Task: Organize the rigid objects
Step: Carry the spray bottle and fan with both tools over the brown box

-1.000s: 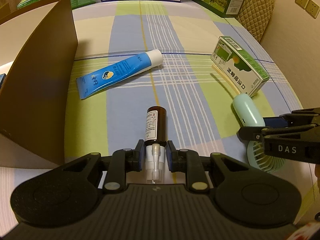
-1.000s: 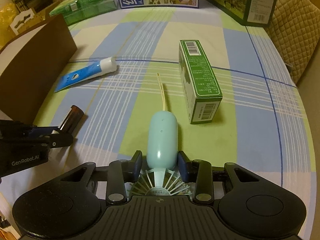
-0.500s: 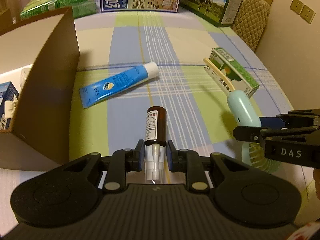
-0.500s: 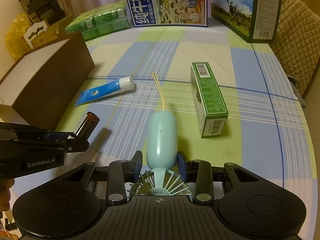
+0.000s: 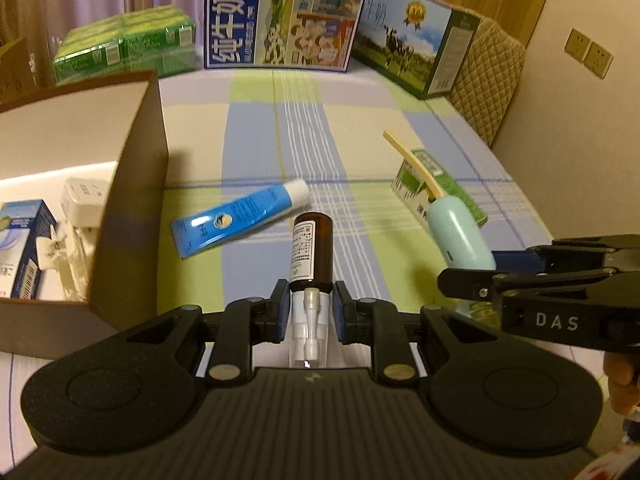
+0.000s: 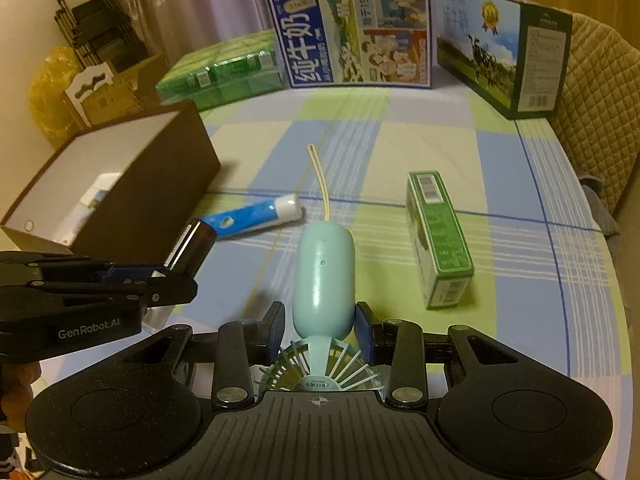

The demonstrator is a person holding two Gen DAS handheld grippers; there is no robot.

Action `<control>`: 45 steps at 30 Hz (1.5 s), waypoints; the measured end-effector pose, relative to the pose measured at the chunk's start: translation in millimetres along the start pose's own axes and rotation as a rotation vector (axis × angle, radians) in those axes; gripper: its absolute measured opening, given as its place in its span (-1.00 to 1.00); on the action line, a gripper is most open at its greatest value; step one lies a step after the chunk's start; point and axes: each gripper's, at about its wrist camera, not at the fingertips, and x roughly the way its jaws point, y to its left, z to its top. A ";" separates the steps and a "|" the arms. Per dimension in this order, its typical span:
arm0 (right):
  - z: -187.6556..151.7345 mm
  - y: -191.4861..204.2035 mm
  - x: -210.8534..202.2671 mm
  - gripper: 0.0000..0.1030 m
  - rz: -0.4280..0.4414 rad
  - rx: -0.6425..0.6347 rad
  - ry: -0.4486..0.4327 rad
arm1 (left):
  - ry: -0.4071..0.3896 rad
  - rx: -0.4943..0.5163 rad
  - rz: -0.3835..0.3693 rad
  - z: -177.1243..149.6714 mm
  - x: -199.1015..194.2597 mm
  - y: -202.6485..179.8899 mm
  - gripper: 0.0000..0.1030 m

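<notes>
Left gripper (image 5: 308,312) fingers clamp brown spray bottle (image 5: 311,250) by its neck; right gripper (image 6: 320,326) fingers pinch mint handheld fan (image 6: 323,276). Both aloft above worktop (image 6: 520,184). Advice: clear box (image 6: 132,184) wall, lower, then release.

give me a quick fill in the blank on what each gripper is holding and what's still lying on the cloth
The left gripper is shut on a brown ____.
The right gripper grips the handle of a pale blue handheld ____.
The toothpaste tube on the cloth has a ____ cap.
The carton lying to the right of the tube is ____.

Missing words: bottle; fan; white; green
</notes>
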 end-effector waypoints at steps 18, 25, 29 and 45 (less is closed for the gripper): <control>41.7 72.7 -14.9 -0.34 0.117 -0.035 -0.064 | -0.102 -0.043 0.016 22.3 -55.9 42.4 -0.65; 60.3 118.4 -7.1 -0.34 0.189 -0.042 -0.075 | -0.126 -0.060 0.056 22.5 -78.4 81.9 -0.65; 71.4 148.2 0.4 -0.34 0.226 -0.051 -0.083 | -0.140 -0.069 0.083 27.5 -93.8 109.2 -0.65; 110.5 235.6 60.2 -0.33 0.225 -0.071 -0.079 | -0.151 -0.097 0.175 42.3 -117.0 220.8 -0.65</control>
